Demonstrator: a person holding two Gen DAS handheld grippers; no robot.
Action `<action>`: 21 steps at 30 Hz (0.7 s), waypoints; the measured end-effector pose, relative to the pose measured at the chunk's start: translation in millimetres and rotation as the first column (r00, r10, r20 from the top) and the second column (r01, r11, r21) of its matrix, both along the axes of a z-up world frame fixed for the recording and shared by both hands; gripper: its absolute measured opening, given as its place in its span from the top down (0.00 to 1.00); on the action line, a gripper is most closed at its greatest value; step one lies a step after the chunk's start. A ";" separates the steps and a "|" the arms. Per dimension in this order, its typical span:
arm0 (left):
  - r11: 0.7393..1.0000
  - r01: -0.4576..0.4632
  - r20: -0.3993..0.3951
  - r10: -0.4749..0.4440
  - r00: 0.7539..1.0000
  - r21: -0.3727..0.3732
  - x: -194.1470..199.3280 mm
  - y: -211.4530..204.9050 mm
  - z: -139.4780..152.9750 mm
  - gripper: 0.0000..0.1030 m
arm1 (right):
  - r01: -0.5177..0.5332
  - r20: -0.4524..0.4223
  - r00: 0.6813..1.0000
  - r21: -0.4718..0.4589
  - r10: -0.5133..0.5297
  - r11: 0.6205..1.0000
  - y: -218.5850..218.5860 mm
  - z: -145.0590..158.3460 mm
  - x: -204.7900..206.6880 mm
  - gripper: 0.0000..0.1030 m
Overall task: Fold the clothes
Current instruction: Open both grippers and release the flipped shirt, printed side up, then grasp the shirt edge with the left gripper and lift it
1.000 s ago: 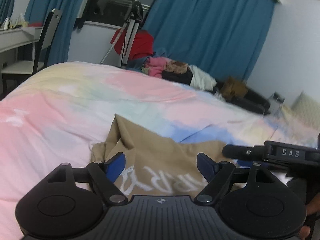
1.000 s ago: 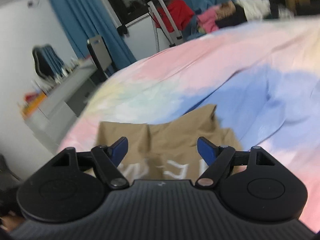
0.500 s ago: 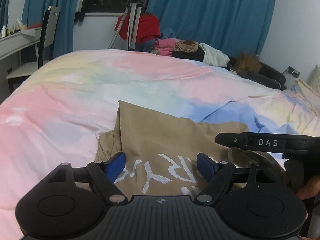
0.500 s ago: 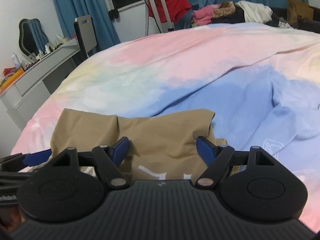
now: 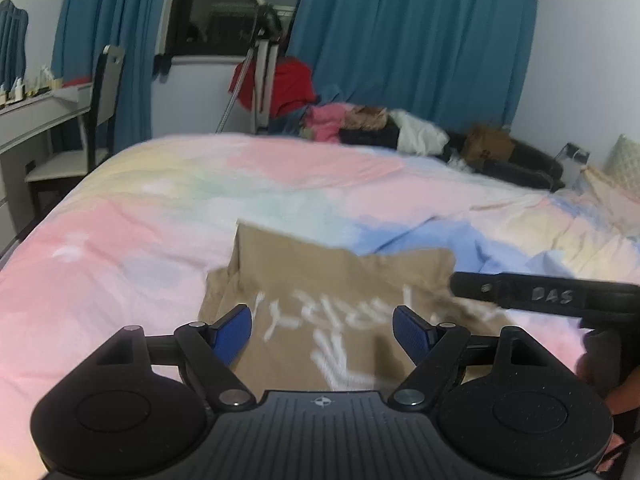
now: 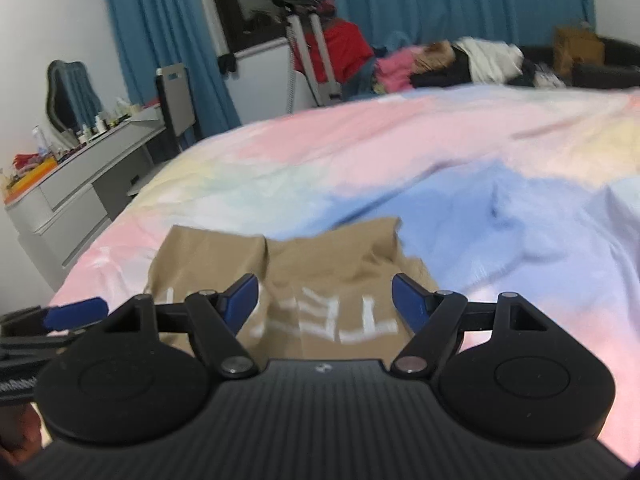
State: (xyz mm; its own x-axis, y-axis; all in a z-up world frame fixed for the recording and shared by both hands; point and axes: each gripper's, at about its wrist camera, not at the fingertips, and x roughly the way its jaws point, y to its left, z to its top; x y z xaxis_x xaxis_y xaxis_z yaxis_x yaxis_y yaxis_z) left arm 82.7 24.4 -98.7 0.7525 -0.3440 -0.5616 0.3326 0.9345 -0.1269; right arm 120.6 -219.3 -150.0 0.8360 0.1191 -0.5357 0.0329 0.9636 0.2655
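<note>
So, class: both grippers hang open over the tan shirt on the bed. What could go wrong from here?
1. The shirt lies bunched with a flap folded over at its left, so a pinch may catch several layers and fold crooked.
2. The duvet under it is soft and creased; the left gripper may grab it too.
3. The right gripper is close; they might collide.

Bed with a pastel cover

The bed (image 5: 168, 208) carries a tan garment (image 5: 320, 280) with white lettering at 6 o'clock, rumpled on the cover.
</note>
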 end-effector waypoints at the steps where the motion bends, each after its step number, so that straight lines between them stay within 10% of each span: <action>1: 1.000 -0.001 -0.014 0.001 1.000 0.008 0.1 -0.7 -4.5 0.23 | 0.008 -0.014 1.000 0.008 -0.008 1.000 -0.8 -2.7 -2.6 0.26; 13: 0.997 -0.069 -0.137 0.071 0.988 0.024 -2.7 2.3 -9.2 0.22 | 0.023 -0.112 0.993 0.022 -0.020 0.999 -2.1 -42.1 6.6 0.25; 17: 0.991 -0.093 -0.230 0.067 0.971 -0.101 -17.4 13.6 9.1 0.16 | 0.024 -0.115 0.993 0.021 -0.021 0.999 -1.6 -42.6 6.3 0.25; 21: 0.926 -0.119 -0.383 -0.030 0.923 -0.359 -22.4 33.0 4.4 0.13 | 0.026 -0.120 0.993 0.023 -0.023 0.999 -1.7 -42.2 8.0 0.25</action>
